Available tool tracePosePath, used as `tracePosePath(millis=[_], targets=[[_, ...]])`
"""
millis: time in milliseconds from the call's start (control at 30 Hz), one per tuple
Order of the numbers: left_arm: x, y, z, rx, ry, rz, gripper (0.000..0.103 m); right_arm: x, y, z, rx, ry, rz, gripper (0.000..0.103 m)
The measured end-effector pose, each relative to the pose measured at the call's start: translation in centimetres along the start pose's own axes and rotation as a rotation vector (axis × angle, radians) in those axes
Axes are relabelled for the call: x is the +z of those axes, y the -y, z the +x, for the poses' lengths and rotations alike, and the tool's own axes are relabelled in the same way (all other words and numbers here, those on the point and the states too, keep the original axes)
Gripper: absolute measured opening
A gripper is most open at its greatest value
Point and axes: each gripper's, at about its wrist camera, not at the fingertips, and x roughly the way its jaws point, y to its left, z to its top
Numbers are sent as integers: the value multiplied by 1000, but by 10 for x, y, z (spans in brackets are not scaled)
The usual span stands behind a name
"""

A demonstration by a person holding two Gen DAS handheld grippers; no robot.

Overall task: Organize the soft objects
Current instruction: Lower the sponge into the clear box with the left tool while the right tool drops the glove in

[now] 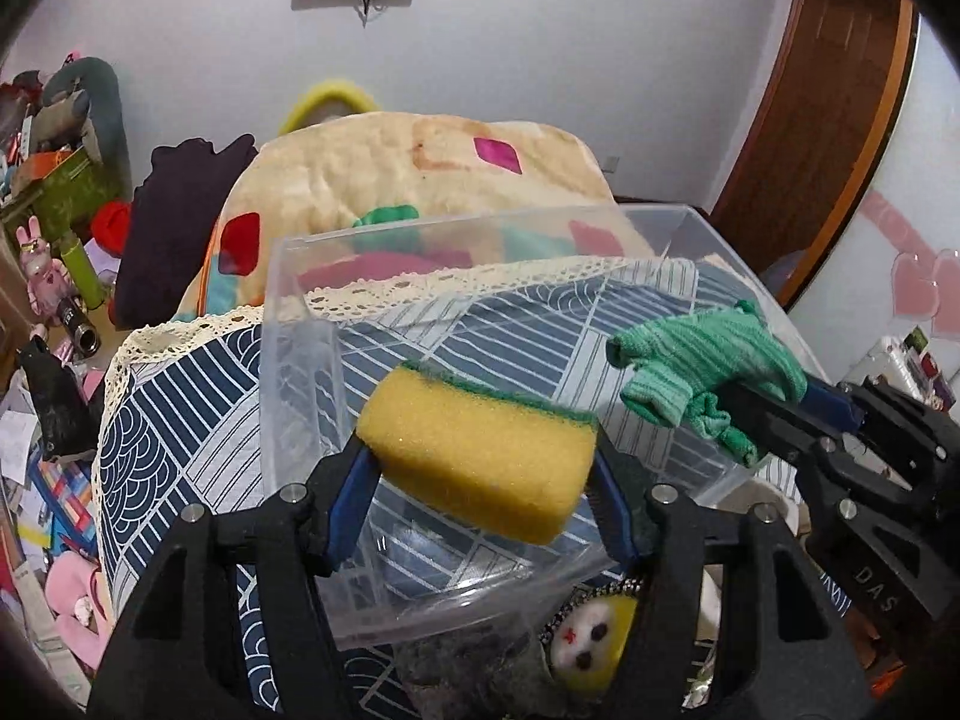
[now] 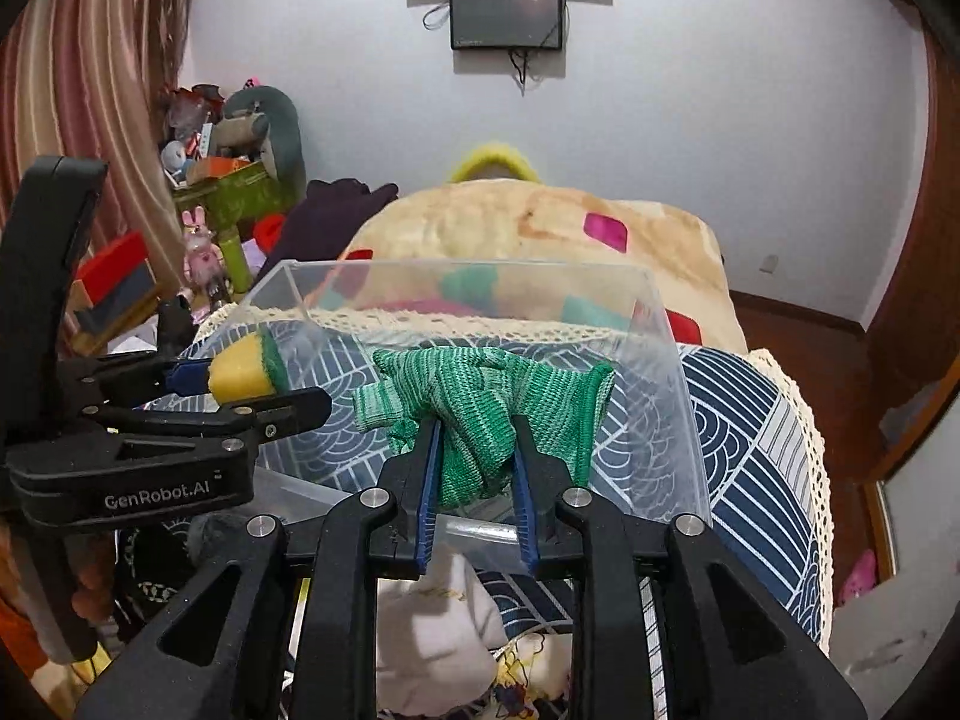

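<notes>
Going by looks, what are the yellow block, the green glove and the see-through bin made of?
Yellow block: porous foam sponge with a green scouring layer on one face. Green glove: knitted yarn; ribbed stitches show, it bunches limply. See-through bin: glossy clear plastic, probably rigid; the tablecloth pattern shows through.

White lettering "GenRobot.AI" stands on the black body of the left tool (image 2: 240,387), seen from the right wrist view; the letters "D A S" run in pale print down the black body of the right tool (image 1: 729,405), seen from the left wrist view, the rest of that word being cut off; no other print can be read in either view.
</notes>
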Motion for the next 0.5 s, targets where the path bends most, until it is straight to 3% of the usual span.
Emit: tracePosePath(millis=[67,200,300,500], targets=[[-1,1,0,-1,-5,15,68,2,-1,0,-9,-7,5,23],[-2,5,-5,19,10,37,82,3,1,-4,-18,-7,-6,34],[-2,6,-14,22,24,44,83,3,3,-11,-3,2,-10,43],[-4,6,-48,26,108,48,84,5,3,-34,-12,57,-41,46]])
